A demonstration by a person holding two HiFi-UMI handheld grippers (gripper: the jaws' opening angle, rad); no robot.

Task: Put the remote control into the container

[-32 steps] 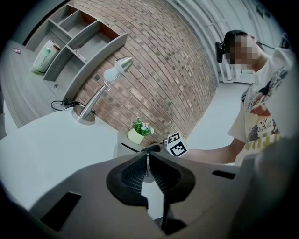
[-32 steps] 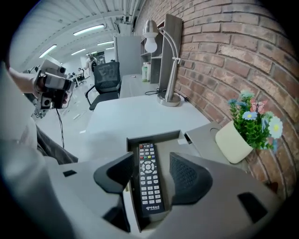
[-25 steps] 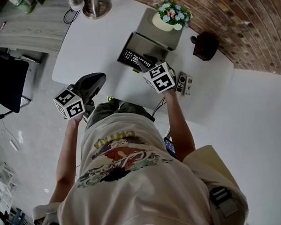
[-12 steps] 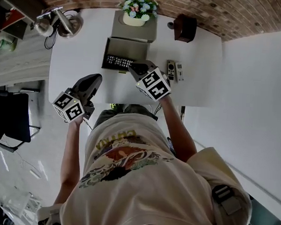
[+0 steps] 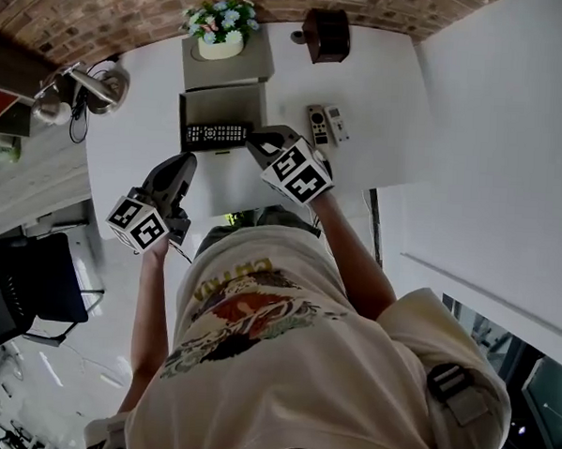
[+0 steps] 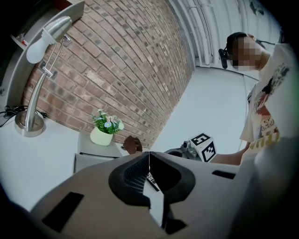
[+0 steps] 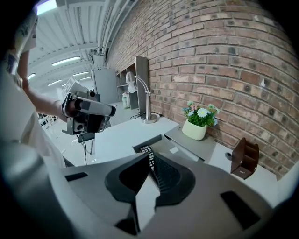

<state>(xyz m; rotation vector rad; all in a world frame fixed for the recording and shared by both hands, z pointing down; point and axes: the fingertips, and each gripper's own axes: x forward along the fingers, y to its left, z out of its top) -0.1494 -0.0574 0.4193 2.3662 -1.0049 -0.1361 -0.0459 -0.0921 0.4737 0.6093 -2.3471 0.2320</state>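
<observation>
Though your right hand-held gripper (image 5: 259,143) has just been closing, its jaws now meet with nothing between them. Your left hand-held gripper (image 5: 183,164) is likewise closed and empty, near the counter's (image 5: 381,102) front edge. The remote control (image 5: 217,133) lies flat inside the grey container (image 5: 222,103), just beyond the right jaw tips. Its long axis runs side to side along the container's near wall; which end leads, cannot tell. Behind the container stands a flower pot (image 5: 218,39). Two small remotes (image 5: 324,124) lie to its right, a brown holder (image 5: 327,34) sits farther back, and a desk lamp (image 5: 86,87) stands to the left.

Office: desk lamp (image 6: 46,38), brick wall (image 6: 121,60)
</observation>
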